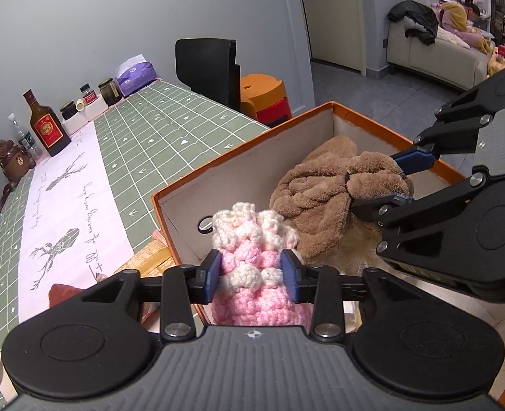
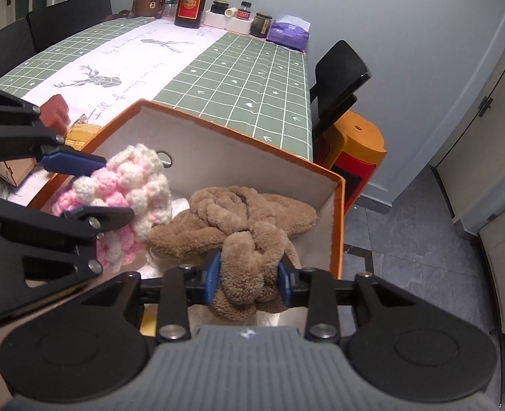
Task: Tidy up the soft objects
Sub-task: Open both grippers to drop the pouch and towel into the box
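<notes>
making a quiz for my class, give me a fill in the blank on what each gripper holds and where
1. The left gripper is shut on a knitted item coloured white and ____.
2. The right gripper is shut on a fluffy fabric coloured ____.
3. Both soft items are over a box whose rim is ____.
4. The tall bottle at the table's far end has a ____ label.

Missing words: pink; brown; orange; red

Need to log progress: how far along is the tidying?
Done: nothing clearly released yet. In hand: the left gripper clamps the pink knit, the right gripper the brown plush, both over the orange box. Left: letting go.
</notes>
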A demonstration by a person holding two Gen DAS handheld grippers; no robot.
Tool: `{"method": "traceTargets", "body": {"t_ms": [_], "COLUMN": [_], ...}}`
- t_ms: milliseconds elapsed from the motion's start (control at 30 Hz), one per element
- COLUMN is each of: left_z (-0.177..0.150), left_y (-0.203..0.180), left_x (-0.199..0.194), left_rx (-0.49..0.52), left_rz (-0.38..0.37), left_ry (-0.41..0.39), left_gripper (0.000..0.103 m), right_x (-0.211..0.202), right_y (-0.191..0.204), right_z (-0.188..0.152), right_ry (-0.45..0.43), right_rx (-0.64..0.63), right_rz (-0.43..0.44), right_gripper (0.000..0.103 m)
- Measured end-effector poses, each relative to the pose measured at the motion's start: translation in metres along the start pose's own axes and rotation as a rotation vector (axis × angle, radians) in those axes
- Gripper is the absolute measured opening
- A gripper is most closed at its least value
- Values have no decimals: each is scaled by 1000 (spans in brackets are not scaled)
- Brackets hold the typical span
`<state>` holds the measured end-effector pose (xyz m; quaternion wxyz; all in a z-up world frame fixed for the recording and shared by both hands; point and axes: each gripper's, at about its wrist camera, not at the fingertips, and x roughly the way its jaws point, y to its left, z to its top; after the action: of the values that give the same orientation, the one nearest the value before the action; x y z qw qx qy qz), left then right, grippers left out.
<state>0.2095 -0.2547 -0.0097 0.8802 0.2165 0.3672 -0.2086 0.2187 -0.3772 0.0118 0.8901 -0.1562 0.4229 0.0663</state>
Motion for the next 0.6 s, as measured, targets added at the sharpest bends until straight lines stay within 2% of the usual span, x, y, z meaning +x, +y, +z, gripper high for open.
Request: {"method": "traceTargets", "body": {"t_ms": [333, 533, 600], "left_z": [-3, -3, -4], "left_y": [13, 22, 27], "left_x": [-6, -20, -29], "left_rx": [-104, -150, -172], "left_rz": [-30, -44, -40], "left_ry": [15, -18, -39], "left_gripper": [56, 59, 65], "right_x": [-7, -16, -21], "right_y": [7, 8, 8], "right_z": [8, 12, 15], "right_ry": [9, -5, -18], "right_rx": [-14, -10, 1], "right_rz": [-17, -30, -48], "right_gripper": [43, 47, 50]}}
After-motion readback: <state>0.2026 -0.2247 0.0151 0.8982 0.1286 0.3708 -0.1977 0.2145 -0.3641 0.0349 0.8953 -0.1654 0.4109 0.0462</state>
